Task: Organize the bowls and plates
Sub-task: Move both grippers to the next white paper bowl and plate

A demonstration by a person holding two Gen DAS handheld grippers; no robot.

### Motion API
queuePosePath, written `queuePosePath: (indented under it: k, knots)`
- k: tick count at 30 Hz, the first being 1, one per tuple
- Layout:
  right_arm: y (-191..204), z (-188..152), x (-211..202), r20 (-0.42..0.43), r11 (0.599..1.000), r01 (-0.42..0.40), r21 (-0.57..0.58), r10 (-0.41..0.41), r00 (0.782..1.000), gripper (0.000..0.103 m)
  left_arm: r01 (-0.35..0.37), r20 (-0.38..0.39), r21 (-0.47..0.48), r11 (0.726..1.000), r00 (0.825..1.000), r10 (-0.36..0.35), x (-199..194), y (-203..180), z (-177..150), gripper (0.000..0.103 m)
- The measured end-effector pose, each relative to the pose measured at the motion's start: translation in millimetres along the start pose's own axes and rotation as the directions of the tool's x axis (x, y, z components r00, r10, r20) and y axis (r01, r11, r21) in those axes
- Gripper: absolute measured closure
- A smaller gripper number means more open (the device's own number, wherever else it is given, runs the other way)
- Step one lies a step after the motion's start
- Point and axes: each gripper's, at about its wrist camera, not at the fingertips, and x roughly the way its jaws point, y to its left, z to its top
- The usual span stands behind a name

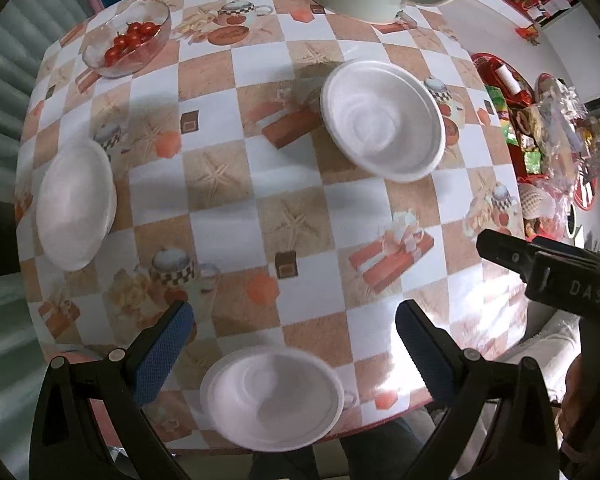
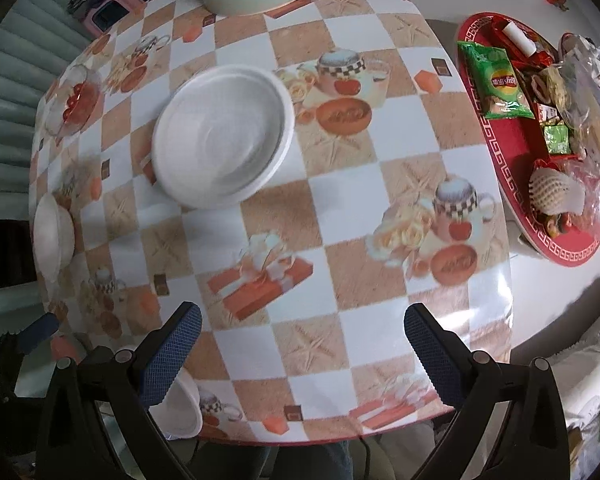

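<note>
Both the left gripper (image 1: pixel 294 322) and right gripper (image 2: pixel 302 322) hang spread and empty — the near bowl (image 1: pixel 272 398), light and at the table edge (image 1: pixel 380 428), could skid off if nudged.

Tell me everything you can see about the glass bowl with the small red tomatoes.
The glass bowl is clear and round, with a thick rim that catches light. It stands upright on the checkered tablecloth, near the far left edge of the table. Small red tomatoes lie heaped inside, some with dark stems. Nothing else touches it; both grippers are far from it. In the right wrist view it appears small and blurred at the left.
</note>
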Motion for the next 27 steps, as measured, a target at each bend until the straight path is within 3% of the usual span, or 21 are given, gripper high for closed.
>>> queuePosePath:
  k: [13, 23, 27]
  knots:
    - [-14.6, 61.0, 30.8, -0.016, 1.0, 0.013, -0.009, -0.013, 1.0, 0.001, -0.026, 0.007, -0.135, 0.991, 1.0, 0.027, 34.9, -2.0, 66.9, 0.001]
    - [-26.2, 100.6, 56.1, -0.029, 0.999, 0.036, 0.034, -0.035, 0.999, 0.001, -0.13, 0.045, -0.098, 0.987, 0.99, 0.135, 65.2, -18.7, 109.2, 0.001]
    - [-27.7, 110.9, 70.0, -0.033, 0.998, 0.051, 0.033, -0.05, 0.998, 0.001, -0.138, 0.041, -0.097, 0.986, 0.989, 0.142, 79.9, -17.6, 118.3, 0.001]
